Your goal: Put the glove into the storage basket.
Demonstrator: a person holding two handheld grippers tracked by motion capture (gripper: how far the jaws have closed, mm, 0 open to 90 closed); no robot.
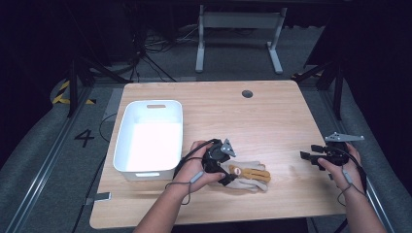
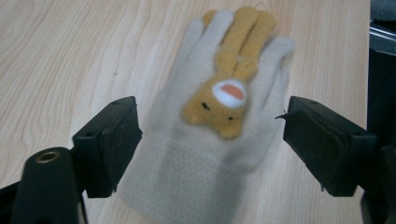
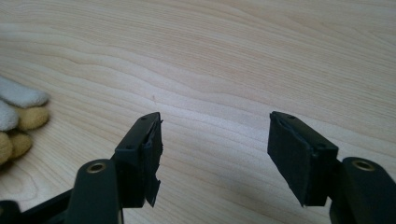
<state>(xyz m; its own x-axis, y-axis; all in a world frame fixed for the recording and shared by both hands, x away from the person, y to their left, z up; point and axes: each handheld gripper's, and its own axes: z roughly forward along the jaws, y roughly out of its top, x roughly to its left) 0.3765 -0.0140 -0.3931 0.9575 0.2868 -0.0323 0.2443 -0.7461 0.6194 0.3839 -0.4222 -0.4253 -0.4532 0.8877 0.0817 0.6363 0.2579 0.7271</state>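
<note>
Here the left gripper [image 2: 212, 140] straddles the cream glove [image 2: 210, 140] with jaws wide, not pressing it; the glove lies near the desk's [image 1: 272, 111] front edge, beside the white bin [image 1: 127, 145]. The right gripper [image 3: 215, 154], near the right edge, gapes empty.

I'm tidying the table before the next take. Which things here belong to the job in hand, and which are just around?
In the job:
- glove, between the open left gripper
- white bin, beside it

Just around:
- right gripper, open over bare table
- table frame on the floor behind
</note>
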